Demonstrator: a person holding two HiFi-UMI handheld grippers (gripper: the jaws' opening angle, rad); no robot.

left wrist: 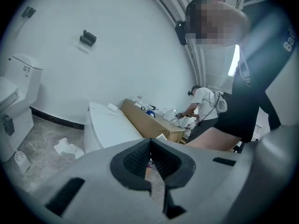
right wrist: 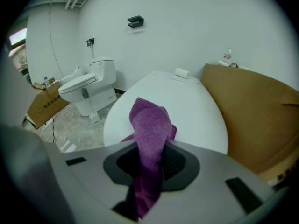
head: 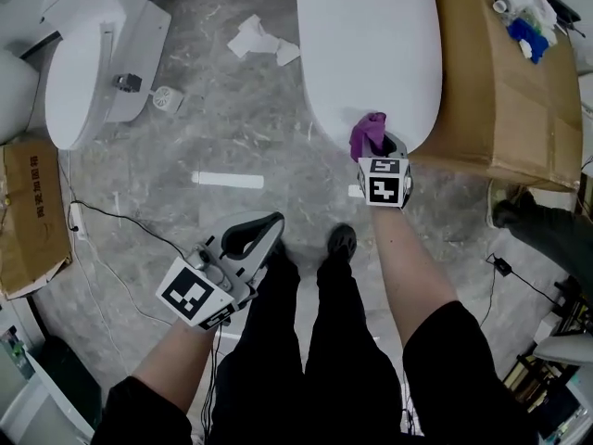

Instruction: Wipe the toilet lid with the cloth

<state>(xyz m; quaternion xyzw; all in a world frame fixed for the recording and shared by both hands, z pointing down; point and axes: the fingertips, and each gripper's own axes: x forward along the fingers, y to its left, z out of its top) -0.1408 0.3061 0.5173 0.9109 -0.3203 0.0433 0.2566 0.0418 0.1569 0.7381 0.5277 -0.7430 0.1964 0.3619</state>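
Observation:
A white toilet lid (head: 371, 54) fills the top middle of the head view, closed and flat. My right gripper (head: 378, 141) hangs over its near rim, shut on a purple cloth (head: 367, 133) that bunches up out of the jaws. In the right gripper view the purple cloth (right wrist: 148, 139) stands between the jaws of the right gripper (right wrist: 150, 164), with the toilet lid (right wrist: 187, 111) spread out just beyond. My left gripper (head: 262, 229) is low at the left, over the floor by the person's legs, shut with nothing in it. The left gripper (left wrist: 150, 160) points toward the lid (left wrist: 110, 127).
A second white toilet (head: 88, 63) stands at the far left, with crumpled paper (head: 259, 40) on the marble floor between them. A large cardboard sheet (head: 505, 82) lies right of the lid. A cardboard box (head: 32, 211) and a cable (head: 120, 221) are at the left.

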